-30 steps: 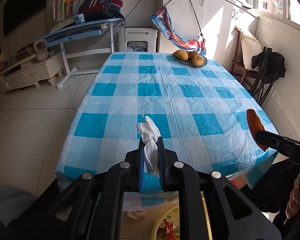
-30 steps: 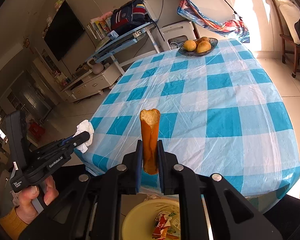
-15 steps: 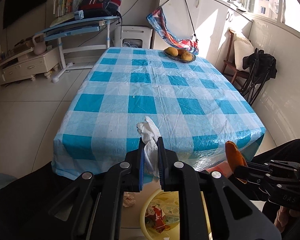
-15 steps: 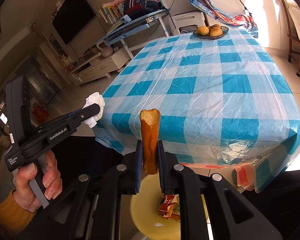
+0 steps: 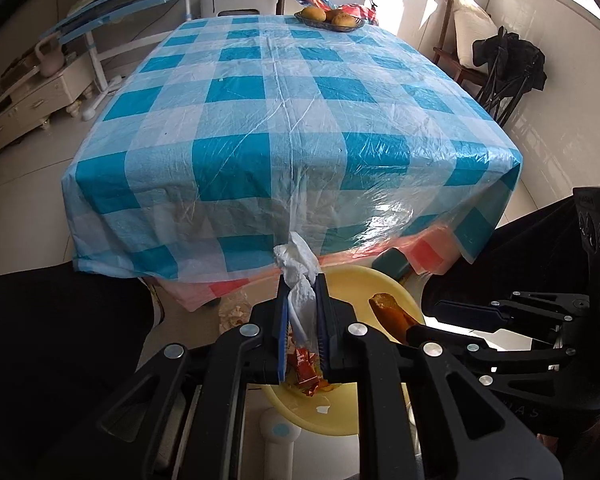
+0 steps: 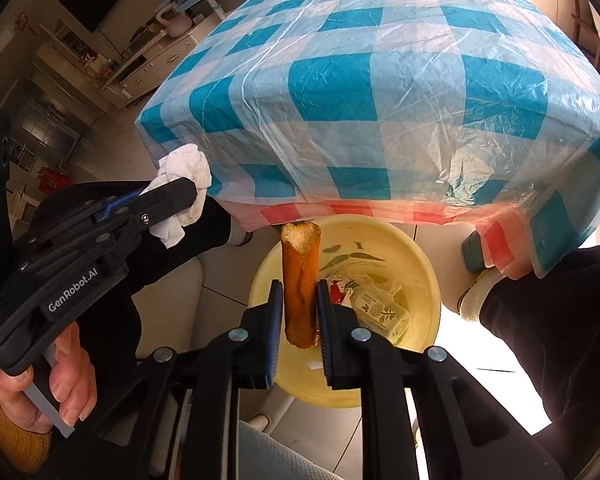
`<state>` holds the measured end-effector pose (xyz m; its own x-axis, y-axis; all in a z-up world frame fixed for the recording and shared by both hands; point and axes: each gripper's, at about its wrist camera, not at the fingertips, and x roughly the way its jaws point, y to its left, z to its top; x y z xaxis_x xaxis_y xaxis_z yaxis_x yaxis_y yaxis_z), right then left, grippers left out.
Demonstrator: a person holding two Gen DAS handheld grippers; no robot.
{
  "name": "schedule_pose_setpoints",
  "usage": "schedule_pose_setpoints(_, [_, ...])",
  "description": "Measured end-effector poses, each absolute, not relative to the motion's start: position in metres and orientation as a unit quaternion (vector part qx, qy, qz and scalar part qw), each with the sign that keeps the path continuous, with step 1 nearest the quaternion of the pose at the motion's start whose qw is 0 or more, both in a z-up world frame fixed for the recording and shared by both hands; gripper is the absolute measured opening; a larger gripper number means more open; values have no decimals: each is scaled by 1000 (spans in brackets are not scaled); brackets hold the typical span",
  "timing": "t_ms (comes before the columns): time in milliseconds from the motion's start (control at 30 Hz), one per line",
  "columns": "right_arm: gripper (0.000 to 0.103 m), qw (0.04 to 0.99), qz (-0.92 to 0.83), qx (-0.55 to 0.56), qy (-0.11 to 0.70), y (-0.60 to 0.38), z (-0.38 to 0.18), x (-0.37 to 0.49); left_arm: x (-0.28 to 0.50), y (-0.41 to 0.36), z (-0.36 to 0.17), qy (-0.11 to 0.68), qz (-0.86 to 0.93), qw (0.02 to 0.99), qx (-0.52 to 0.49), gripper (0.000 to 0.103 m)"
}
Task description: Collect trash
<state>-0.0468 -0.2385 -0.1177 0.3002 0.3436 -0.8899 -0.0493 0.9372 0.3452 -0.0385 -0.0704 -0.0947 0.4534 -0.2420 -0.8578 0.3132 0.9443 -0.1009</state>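
Observation:
My left gripper [image 5: 300, 292] is shut on a crumpled white tissue [image 5: 297, 266] and hangs over the near rim of a yellow trash bin [image 5: 352, 412] on the floor. The tissue also shows in the right wrist view [image 6: 184, 184]. My right gripper [image 6: 299, 298] is shut on a bitten brown bread stick [image 6: 299, 280], held upright above the bin [image 6: 420, 264]. The bread stick also shows in the left wrist view [image 5: 392, 314]. The bin holds a red wrapper [image 6: 336, 288] and a small bottle [image 6: 380, 310].
The table with a blue-and-white checked cloth [image 5: 292, 112] stands just behind the bin, its edge overhanging it. A fruit bowl [image 5: 330, 20] sits at the far end. A folding chair [image 5: 508, 76] stands right. The person's legs [image 6: 540, 320] flank the bin.
Both grippers have dropped from table height to below the table's edge and moved over the yellow bin, still holding the tissue and the bread stick.

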Motion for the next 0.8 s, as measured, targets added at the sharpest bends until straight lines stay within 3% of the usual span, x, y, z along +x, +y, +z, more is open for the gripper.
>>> schedule_pose_setpoints(133, [53,808,95,149,563,-252,-114,-48,-35,-70,-115,538,-159,827,49,14])
schedule_pose_setpoints(233, [62,824,90,180,529,-263,-104,-48,-35,-71,-117,539,-153,827,56,21])
schedule_pose_setpoints(367, [70,849,82,210,478,-274,-89,-52,-37,-70,-104,505,-144,849,59,50])
schedule_pose_setpoints(567, [75,873,51,220,433,-285,-74,-53,-42,-60,-72,416,-102,902,51,78])
schedule_pose_setpoints(800, [82,898,45,171,403,-273,-62,-55,-38,-40,-52,372,-59,926,15,87])
